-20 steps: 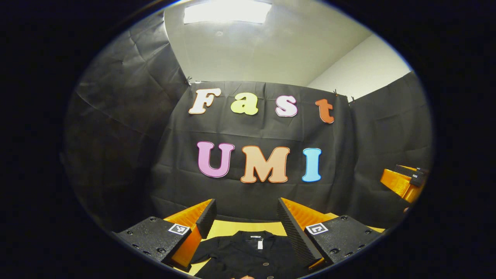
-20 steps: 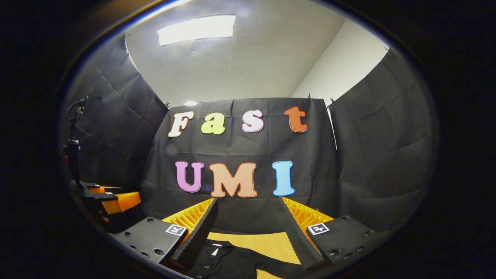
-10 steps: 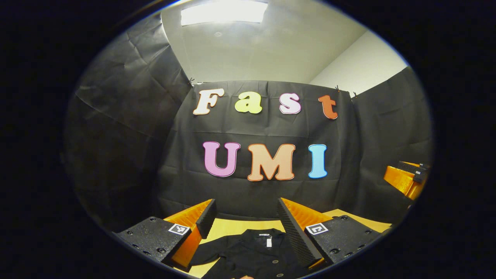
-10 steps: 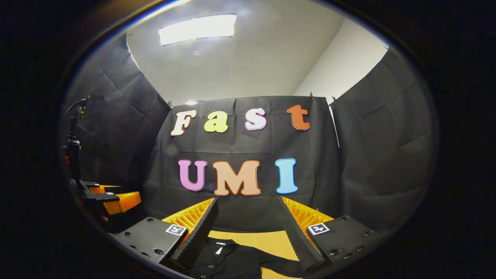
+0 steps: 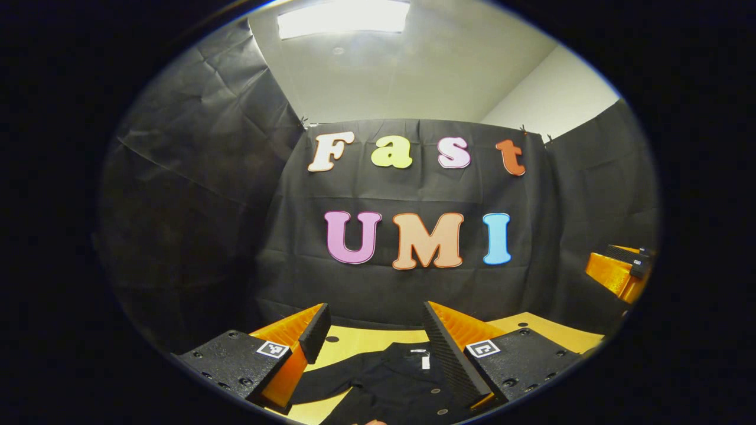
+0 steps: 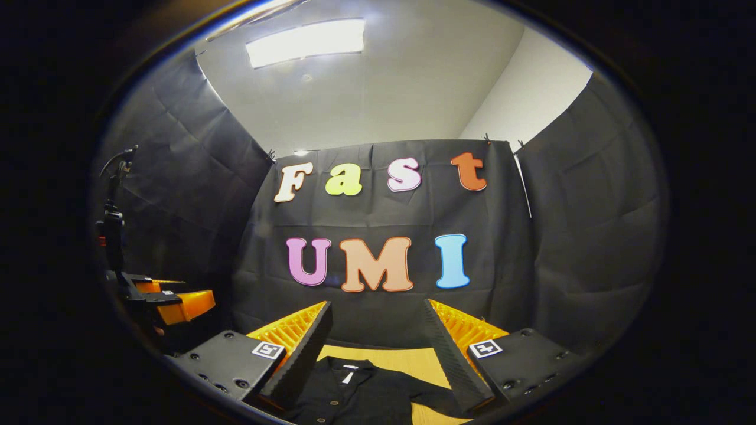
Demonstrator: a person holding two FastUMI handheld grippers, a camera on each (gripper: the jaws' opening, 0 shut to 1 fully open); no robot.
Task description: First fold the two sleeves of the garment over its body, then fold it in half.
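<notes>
Black shirt (image 5: 390,383) laid flat on table (image 5: 354,341), sleeves unfolded; left gripper (image 5: 375,330) and right gripper (image 6: 378,333) held spread and empty above it; first sleeve fold judged pending, a descent to a cuff being required.

- The shirt (image 5: 390,383) lies flat on the table (image 5: 360,342), so nothing rises from it to block a pass above.
- Bare table runs behind the collar to the far edge, where the booth wall (image 6: 378,319) closes the way.
- In the right gripper view, open table lies beyond the sleeve (image 6: 434,398) — free room.
- The left gripper (image 6: 171,298) hangs at that view's left side — well apart.
</notes>
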